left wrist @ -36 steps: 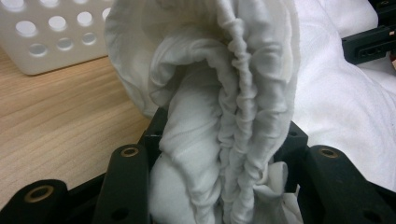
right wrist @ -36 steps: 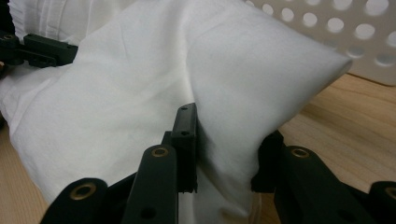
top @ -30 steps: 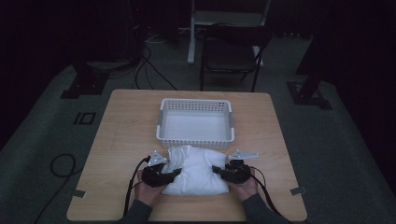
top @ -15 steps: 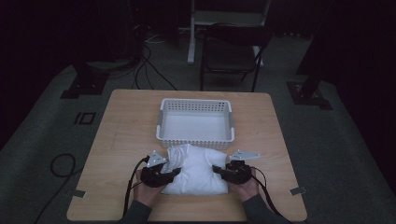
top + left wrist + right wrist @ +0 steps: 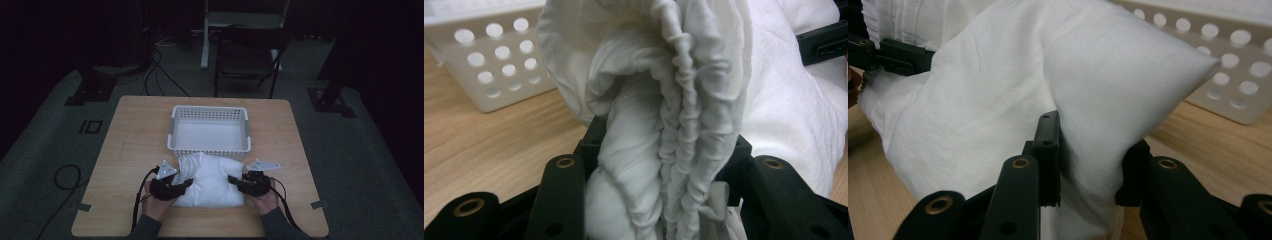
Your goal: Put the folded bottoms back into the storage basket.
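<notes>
Both grippers, left (image 5: 186,183) and right (image 5: 234,180), pinch the white cloth (image 5: 210,180) at 9 and 3 o'clock, basket (image 5: 210,145) at 12.

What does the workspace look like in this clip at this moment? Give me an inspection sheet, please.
Surface: light wooden table, bare around the work; grey tape tabs at its near corners.
Job's things: soft white fabric pillow lying at the near edge, its far side against the white perforated plastic basket, which has nothing in it.
Clutter: nothing seen.
Grippers: left gripper clamps the pillow's gathered, ruffled end; right gripper pinches the opposite corner.
Cables: a black cable trails from the left gripper; another runs back from the right; a black loop lies on the floor.
Surroundings: dark room, grey carpet, black folding chair behind the table, dark stand bases at both sides.
</notes>
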`<state>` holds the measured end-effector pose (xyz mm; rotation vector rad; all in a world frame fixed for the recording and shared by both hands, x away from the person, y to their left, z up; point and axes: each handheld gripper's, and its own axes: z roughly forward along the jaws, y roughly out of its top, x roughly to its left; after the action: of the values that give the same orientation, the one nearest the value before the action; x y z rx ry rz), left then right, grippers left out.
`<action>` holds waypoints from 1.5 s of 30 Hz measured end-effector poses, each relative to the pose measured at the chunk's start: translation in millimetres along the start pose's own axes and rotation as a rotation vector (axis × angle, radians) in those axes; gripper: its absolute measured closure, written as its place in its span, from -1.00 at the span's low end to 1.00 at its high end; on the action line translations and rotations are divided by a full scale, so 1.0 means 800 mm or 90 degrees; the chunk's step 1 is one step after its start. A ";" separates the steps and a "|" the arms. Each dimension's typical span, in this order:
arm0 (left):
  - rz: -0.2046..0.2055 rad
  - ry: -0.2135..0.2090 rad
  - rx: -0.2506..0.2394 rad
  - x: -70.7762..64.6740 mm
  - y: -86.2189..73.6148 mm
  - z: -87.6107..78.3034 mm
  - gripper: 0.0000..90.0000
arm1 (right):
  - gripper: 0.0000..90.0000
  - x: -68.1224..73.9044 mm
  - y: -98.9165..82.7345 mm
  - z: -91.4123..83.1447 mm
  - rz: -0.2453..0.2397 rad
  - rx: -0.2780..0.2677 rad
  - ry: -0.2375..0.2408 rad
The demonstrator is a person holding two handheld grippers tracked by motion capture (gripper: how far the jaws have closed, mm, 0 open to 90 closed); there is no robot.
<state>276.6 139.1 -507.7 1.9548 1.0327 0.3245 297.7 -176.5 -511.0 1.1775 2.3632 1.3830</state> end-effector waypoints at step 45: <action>0.016 0.002 -0.060 -0.005 0.043 -0.038 0.21 | 0.57 0.010 0.040 -0.029 -0.028 -0.062 -0.002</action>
<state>274.9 144.6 -461.9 1.8843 0.9788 0.3842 298.6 -177.8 -471.0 1.0957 2.2776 1.4618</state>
